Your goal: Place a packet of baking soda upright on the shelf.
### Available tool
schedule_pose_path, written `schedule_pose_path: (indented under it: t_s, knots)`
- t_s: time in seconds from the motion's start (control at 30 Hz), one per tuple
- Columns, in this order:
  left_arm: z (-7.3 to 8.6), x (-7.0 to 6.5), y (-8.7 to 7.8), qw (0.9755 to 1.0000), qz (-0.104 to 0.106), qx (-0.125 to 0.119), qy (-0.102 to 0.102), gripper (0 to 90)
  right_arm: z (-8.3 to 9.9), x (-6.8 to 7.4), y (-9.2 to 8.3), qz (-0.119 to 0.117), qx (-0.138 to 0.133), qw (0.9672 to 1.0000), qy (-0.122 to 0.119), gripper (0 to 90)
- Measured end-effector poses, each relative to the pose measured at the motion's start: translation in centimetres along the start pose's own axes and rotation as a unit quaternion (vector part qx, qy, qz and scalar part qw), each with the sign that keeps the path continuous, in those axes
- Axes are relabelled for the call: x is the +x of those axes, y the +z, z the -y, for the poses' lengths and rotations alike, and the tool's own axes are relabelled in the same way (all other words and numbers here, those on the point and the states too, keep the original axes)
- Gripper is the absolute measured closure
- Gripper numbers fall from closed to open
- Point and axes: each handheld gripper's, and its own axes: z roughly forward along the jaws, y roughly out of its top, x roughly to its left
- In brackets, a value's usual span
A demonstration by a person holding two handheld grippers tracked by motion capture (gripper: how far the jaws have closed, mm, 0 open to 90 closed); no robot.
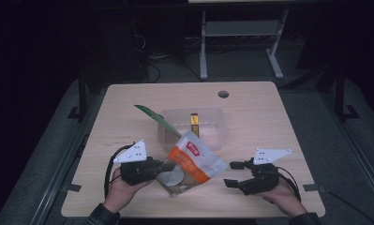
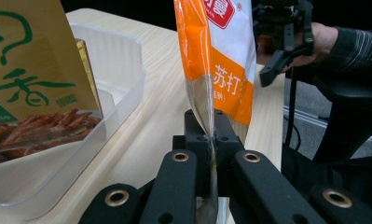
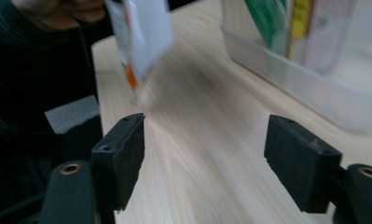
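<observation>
So the orange-and-white snack bag (image 1: 192,164) is pinched by the left gripper (image 1: 168,166), whose jaws are clamped tight on the clear lower edge of the bag, as is seen up close in the left gripper view, where the bag (image 2: 221,70) is stood up straight out of the jaws with its thin edge turned toward the camera. In the high view the bag's long axis is laid on a diagonal: the white top end with the red label is pointed up and away toward the clear plastic bin (image 1: 213,136), and the see-through bottom end is pointed down toward the near edge of the table (image 1: 269,117). The bag is held just in front of the bin, with its top corner seen over the bin's near wall; whether it's actually touching the bin can't be told. The right gripper (image 1: 234,173) is kept off to the right of the bag, near it but apart, and its jaws are spread wide with nothing between them, just bare tabletop seen in the right gripper view. A green-and-tan packet (image 1: 154,117) is leaned out of the bin's left side, and a small yellow box (image 1: 194,124) is stood inside it.
</observation>
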Motion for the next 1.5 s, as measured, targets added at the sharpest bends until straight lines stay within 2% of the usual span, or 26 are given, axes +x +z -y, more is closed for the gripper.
schedule_pose_path:
  t_s: [0.1, 0.17, 0.27, 0.4, 0.53, 0.6, 0.63, 0.7, 0.73, 0.8, 0.9, 1.1, 1.27, 1.4, 1.5]
  knots:
    - [0.0, 0.0, -0.2, 1.0, -0.001, -0.004, -0.002, 88.8, -0.4, 0.4, 0.4, -0.009, -0.014, 0.9999, -0.004, 25.4]
    - [0.0, 0.1, -0.5, 0.9999, -0.003, -0.009, -0.005, 88.8, -1.2, 0.7, 1.2, -0.021, -0.042, 0.9988, -0.008, 23.0]
    - [0.1, 0.2, -0.8, 0.9999, -0.01, -0.011, -0.008, 88.8, -2.1, 0.8, 2.3, -0.033, -0.059, 0.9976, -0.017, 21.7]
    - [0.2, 0.3, -1.1, 0.9998, -0.014, -0.011, -0.01, 88.8, -3.1, 1.2, 3.4, -0.048, -0.074, 0.9958, -0.026, 21.5]
    - [0.3, 0.4, -1.3, 0.9997, -0.018, -0.014, -0.013, 88.8, -4.1, 1.8, 4.9, -0.05, -0.075, 0.9953, -0.033, 23.8]
    - [0.3, 0.4, -1.3, 0.9996, -0.019, -0.016, -0.016, 88.8, -4.4, 1.9, 5.7, -0.047, -0.077, 0.9952, -0.037, 31.8]
    - [0.3, 0.4, -1.3, 0.9996, -0.019, -0.016, -0.016, 88.8, -4.4, 1.9, 5.7, -0.047, -0.077, 0.9952, -0.037, 31.8]
    - [0.4, 0.5, -1.3, 0.9996, -0.021, -0.014, -0.015, 88.8, -4.7, 2.0, 6.2, -0.044, -0.082, 0.9949, -0.039, 37.7]
    - [0.4, 0.6, -1.3, 0.9995, -0.02, -0.015, -0.017, 88.8, -5.0, 2.0, 6.6, -0.051, -0.087, 0.9942, -0.036, 44.4]
    - [0.5, 0.6, -1.3, 0.9996, -0.021, -0.013, -0.017, 88.8, -5.1, 2.0, 6.7, -0.053, -0.087, 0.9942, -0.033, 45.9]
    - [0.5, 0.6, -1.2, 0.9995, -0.022, -0.013, -0.017, 88.8, -5.0, 1.9, 7.1, -0.062, -0.084, 0.9942, -0.025, 53.2]
    - [0.5, 0.7, -1.3, 0.9994, -0.025, -0.017, -0.019, 88.8, -4.5, 1.5, 6.9, -0.075, -0.091, 0.993, -0.003, 63.9]
    - [0.6, 0.7, -1.2, 0.9993, -0.026, -0.015, -0.021, 88.8, -4.5, 1.6, 6.9, -0.08, -0.094, 0.9922, -0.013, 72.4]
    - [0.7, 0.8, -1.0, 0.9992, -0.03, -0.011, -0.023, 88.8, -4.5, 1.7, 6.8, -0.081, -0.095, 0.9921, -0.004, 80.5]
    - [0.9, 0.9, -0.9, 0.9991, -0.031, -0.01, -0.028, 88.8, -4.5, 1.7, 6.7, -0.089, -0.091, 0.9917, -0.017, 88.7]
